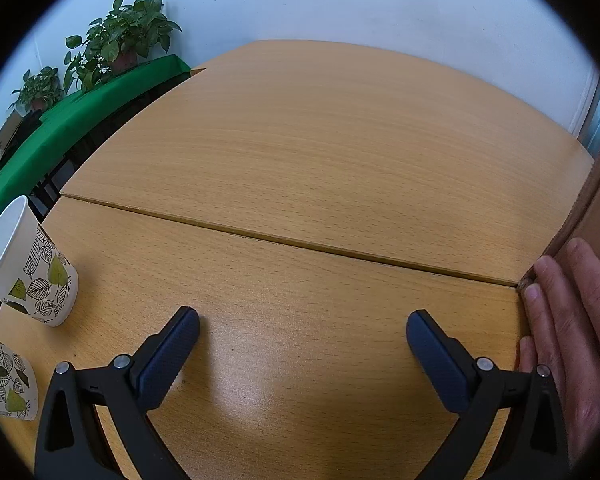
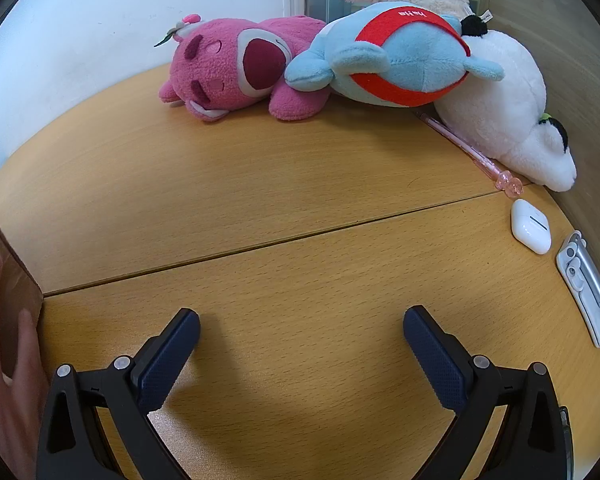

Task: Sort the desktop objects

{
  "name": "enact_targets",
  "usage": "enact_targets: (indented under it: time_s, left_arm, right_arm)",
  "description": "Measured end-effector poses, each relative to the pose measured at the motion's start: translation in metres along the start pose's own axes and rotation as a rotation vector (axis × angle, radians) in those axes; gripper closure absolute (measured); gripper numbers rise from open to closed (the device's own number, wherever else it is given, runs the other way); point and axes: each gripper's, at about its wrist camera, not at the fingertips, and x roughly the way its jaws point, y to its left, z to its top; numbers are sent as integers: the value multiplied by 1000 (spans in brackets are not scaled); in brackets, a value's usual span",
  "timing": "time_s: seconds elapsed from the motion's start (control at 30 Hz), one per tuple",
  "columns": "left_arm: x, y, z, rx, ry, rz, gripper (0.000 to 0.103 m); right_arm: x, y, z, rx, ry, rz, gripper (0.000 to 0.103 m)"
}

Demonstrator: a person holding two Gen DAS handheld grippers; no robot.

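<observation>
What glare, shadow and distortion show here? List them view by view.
Left wrist: a pale glare patch on the table between the open jaws of the left gripper; the table seam bows and black corners ring the frame. Right wrist: soft shadows fall beside the right gripper; the pink plush is sharp, while the hand at the edge is blurred.

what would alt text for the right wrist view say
Open right tongs hover empty over a wooden desk. Behind lie pink, blue and white plush toys, with a pink pen, earbud case and silver clip at right.
</observation>
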Motion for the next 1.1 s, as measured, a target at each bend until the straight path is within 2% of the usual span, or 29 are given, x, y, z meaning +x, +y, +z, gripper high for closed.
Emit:
enact_targets:
  time_s: [1.1]
  left_arm:
    - [-1,-1,1,-3,1,3,0]
  right_arm:
    - [4,3,4,5,2,-2,0]
